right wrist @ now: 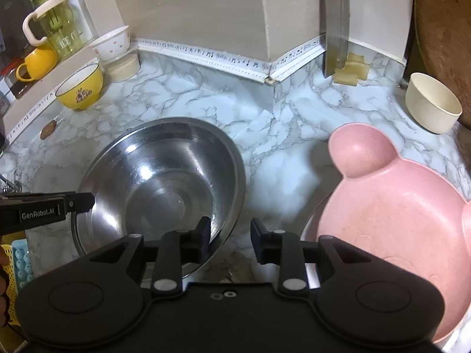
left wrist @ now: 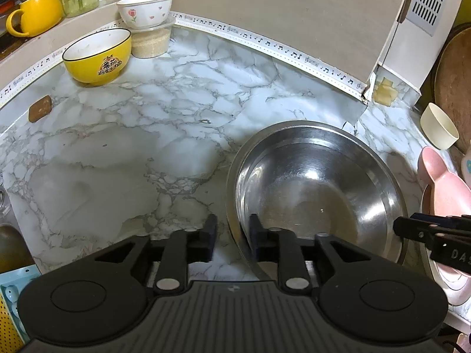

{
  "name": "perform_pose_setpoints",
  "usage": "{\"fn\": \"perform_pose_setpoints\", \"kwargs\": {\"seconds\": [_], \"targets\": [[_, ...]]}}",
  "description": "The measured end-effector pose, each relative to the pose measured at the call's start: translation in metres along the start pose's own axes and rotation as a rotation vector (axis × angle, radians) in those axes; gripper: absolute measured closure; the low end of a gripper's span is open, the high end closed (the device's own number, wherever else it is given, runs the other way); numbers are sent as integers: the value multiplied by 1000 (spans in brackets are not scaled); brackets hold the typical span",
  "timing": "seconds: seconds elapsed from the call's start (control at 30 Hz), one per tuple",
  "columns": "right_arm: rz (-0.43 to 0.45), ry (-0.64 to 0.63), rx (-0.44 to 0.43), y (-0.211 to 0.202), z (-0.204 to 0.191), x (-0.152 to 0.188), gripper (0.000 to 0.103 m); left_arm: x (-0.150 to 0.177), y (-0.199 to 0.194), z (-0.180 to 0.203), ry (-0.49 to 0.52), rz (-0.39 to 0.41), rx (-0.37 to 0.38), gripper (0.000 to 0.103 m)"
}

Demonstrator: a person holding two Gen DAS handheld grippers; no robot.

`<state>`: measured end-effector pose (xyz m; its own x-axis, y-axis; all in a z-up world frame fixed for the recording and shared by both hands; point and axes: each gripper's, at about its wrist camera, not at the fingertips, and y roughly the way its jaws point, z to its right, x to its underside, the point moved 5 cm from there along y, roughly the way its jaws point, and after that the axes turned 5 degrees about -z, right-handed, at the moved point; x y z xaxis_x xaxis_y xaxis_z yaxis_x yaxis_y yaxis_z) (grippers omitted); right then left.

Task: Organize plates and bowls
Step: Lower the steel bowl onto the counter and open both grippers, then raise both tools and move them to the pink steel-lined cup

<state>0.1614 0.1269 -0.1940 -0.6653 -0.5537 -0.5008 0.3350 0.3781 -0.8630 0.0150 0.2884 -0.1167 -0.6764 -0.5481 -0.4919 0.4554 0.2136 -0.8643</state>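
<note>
Left wrist view: left tool (left wrist: 230, 236) parted, fingers astride near rim of steel bowl (left wrist: 318, 188) on marble counter (left wrist: 117, 158), pads seemingly clear of rim.

Right wrist view: right tool (right wrist: 230, 239) parted likewise, straddling opposite rim; pink plate (right wrist: 391, 206) beside bowl.

Domestic kitchen. Evidence: marble-patterned desk (right wrist: 182, 94) with taped trim along the wall; steel mixing bowl (right wrist: 159, 185) near centre; pink bear-shaped plate (right wrist: 397, 206) at 4 o'clock; cream cup (right wrist: 432, 106) at 2 o'clock; cleaver (right wrist: 335, 23) leaning at 12 o'clock; yellow bowl (right wrist: 81, 86), yellow mug (right wrist: 38, 61) and green bottle (right wrist: 56, 23) at 10 o'clock.
</note>
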Motion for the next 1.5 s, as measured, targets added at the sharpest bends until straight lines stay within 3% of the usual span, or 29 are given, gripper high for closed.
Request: {"fn": "perform_pose_setpoints", "kwargs": {"seconds": [0.17,0.57,0.7,0.83,1.0,1.27,1.33,1.5], "targets": [[26,10,-11,-13,3,-2,66,-1,-15,0,-2,50,-2,48],[97,5,-39,-52,5,-10,53,-12,-61,25,67,175,32,46],[128,-11,-46,-67,4,-11,42,-13,-70,39,104,204,49,44],[143,-20,-46,-81,8,-11,38,-14,-79,52,129,222,77,44],[181,-13,-41,-103,18,-11,27,-16,-91,73,168,260,116,30],[245,15,0,-133,50,-7,12,-22,-102,124,260,296,183,27],[259,29,20,-138,61,-6,4,-24,-102,140,285,299,197,27],[287,79,74,-153,96,-3,0,-24,-101,184,342,287,246,26]]}}
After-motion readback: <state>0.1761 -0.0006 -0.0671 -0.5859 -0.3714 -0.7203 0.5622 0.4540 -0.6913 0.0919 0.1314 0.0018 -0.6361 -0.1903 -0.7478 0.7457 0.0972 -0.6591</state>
